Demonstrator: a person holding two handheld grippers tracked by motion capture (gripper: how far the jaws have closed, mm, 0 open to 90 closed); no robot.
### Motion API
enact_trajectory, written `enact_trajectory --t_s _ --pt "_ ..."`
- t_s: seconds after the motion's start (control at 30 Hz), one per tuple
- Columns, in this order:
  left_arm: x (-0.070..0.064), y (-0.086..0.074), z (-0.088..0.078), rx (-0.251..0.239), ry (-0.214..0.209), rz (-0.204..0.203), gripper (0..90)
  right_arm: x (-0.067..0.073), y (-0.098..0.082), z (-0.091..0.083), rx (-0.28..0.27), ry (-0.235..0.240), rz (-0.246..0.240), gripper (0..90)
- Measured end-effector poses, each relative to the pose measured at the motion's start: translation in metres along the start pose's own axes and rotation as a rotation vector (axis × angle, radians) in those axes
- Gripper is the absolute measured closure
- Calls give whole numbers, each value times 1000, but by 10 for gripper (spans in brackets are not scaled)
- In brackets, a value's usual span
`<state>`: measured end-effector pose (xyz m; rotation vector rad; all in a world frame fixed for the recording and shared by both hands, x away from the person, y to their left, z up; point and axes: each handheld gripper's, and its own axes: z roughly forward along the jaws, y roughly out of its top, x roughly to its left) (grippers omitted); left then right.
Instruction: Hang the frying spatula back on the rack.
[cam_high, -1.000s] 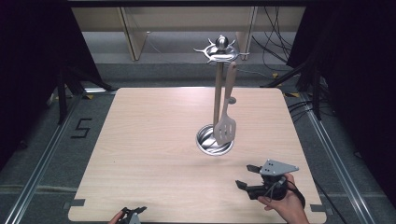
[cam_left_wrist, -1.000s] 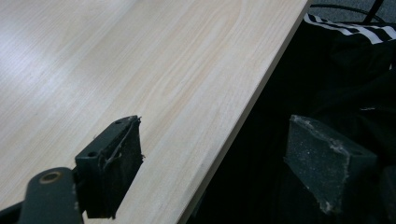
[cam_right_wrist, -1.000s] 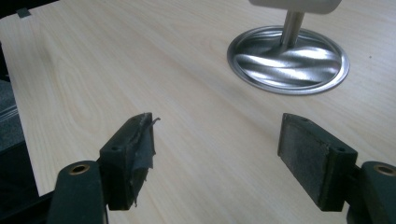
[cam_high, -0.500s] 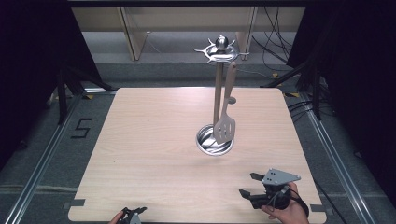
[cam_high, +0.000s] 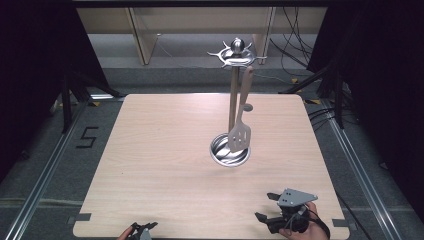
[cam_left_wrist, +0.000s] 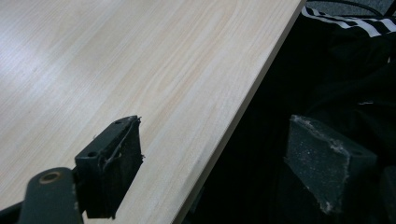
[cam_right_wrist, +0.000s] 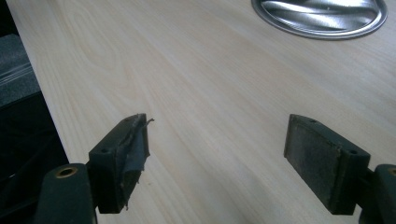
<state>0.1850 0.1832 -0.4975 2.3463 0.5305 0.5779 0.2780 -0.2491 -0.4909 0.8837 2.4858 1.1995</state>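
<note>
Hanging from one hook of the metal utensil stand, the slotted spatula has its wooden handle up by the hook crown and its perforated metal blade just above the stand's round steel base, which sits right of centre on the worktop. Nothing else hangs on the stand's other hooks, as far as the high view shows.

Both claws are well apart from it, down at the near edge. The right claw is held in a hand near the front right corner, its jaws spread wide and pointing roughly toward the stand; in the right gripper view those jaws frame bare wood, with the rim of the steel base at the top. The left claw just peeks in at the bottom edge; in the left gripper view its jaws are likewise spread, one over the worktop's edge and the other over the person's dark clothing.

Judging from this, either claw carries nothing and the spatula is already on its hook, so the hanging seems done; if the job is instead to fetch it, nothing has begun.
</note>
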Motion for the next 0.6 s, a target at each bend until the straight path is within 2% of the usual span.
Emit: enact_trajectory --t_s 0.27,0.6 --pt "1 0 0 1 3 0 178 1 -3 0 11 -3 -20 231" --pt "0 0 0 2 -2 -1 178 -1 -4 0 20 -10 -13 232"
